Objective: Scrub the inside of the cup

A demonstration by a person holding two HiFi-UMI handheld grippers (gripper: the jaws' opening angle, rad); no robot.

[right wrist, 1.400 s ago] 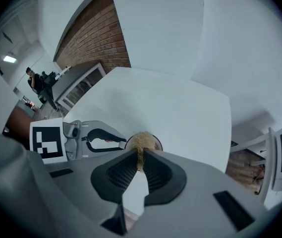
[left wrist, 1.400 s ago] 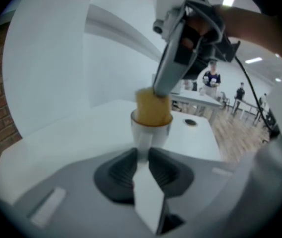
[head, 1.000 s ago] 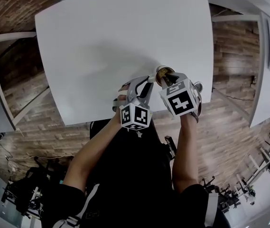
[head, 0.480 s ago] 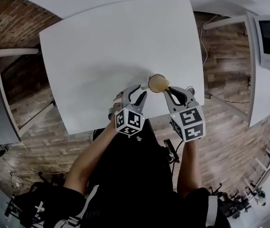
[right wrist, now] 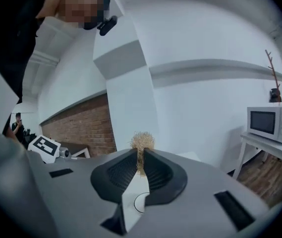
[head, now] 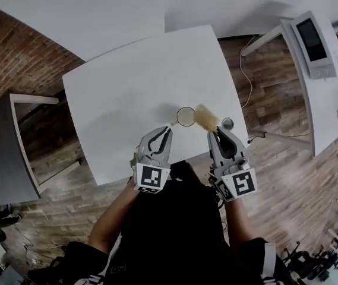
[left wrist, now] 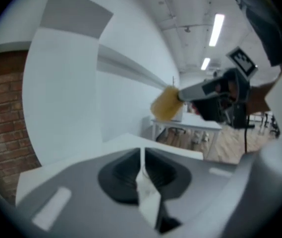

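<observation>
Room: white walls, one brick wall (head: 20, 46) and a plank floor (head: 275, 105). A side table with a microwave (head: 312, 37) stands well apart, at the right of the head view.
Bench: white and flat (head: 127, 82), carrying only the cup. Its near edge lies just in front of the person.
Cup: upright (head: 186, 116), mouth up, near the bench's near right corner, with neither tongs touching it.
Right tongs: closed (head: 214, 133) on the scrubber (head: 205, 119). Its tan, fibrous head stands out past the tips, in the air just beside the cup's rim.
Left tongs: jaws drawn almost together (head: 167, 129) with only a thin slit between them and nothing in it. They have just been closing. The tips sit near the cup on its left, apart from it.
Risk, cup tipping: nothing steadies the cup, so the scrubber pressed into its mouth could tilt it or push it along the smooth bench.
Risk, cup falling: the bench's edge is near, so a sideways shove could carry the cup over it.
Risk, knocked cup: the left tongs must spread before they can take the cup. Brought in this narrow, they would likely strike its wall.
Risk, slipping scrubber: only the jaw tips pinch it, so hard twisting inside the cup could turn it or work it loose.
Unidentified: a small round object (head: 227, 123) beside the bench's right edge is too small to name.
</observation>
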